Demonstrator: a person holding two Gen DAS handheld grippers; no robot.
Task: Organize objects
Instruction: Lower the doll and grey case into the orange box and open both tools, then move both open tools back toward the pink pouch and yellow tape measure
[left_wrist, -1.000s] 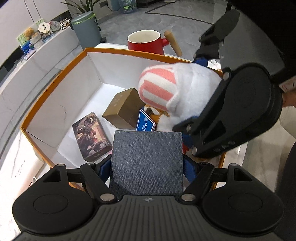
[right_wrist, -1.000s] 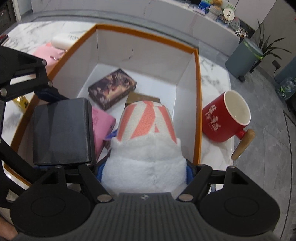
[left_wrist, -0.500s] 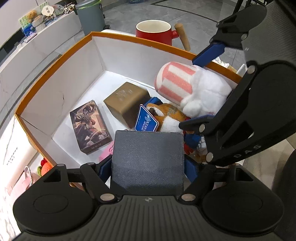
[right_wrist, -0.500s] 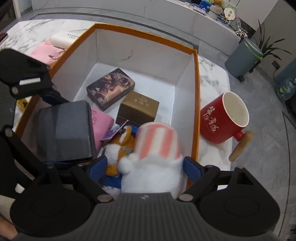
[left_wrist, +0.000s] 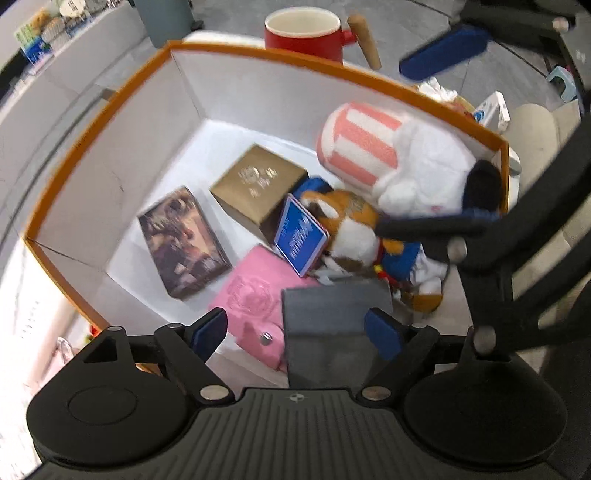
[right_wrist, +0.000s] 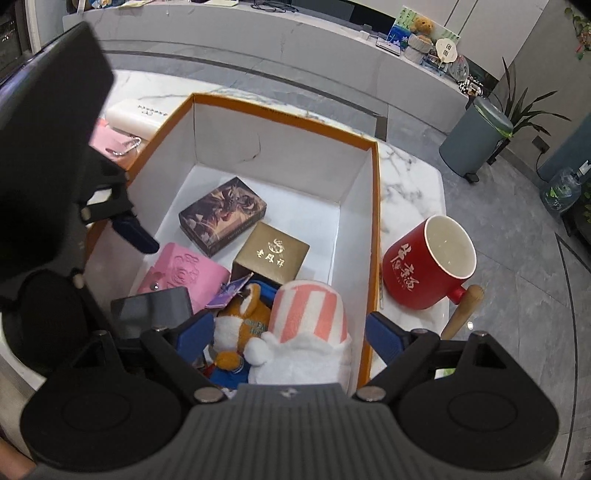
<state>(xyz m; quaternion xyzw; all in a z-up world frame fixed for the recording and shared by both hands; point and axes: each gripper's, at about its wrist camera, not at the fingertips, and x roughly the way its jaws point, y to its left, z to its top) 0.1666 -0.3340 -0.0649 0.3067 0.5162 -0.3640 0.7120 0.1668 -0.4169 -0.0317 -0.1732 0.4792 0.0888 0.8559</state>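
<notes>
Left wrist view: the orange-rimmed box (left_wrist: 110, 110) is holding a picture box (left_wrist: 183, 242), gold box (left_wrist: 258, 184), pink pouch (left_wrist: 255, 295), striped plush (left_wrist: 388, 162) and black case (left_wrist: 332, 317). The left gripper (left_wrist: 295, 328) is opening, the case lying released between its jaws.

Right wrist view: the box's far half is lying bare. The right gripper (right_wrist: 291, 336) is hanging open above the plush (right_wrist: 310, 325); a red mug (right_wrist: 428, 266) is standing outside.

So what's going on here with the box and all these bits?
A person is tidying things into an orange-rimmed box using two hand-held tongs. The left tongs are opening over a dark grey case, their pads clear of it. The right tongs stand open over a striped plush toy lying in the box. A red mug sits outside on the table.
</notes>
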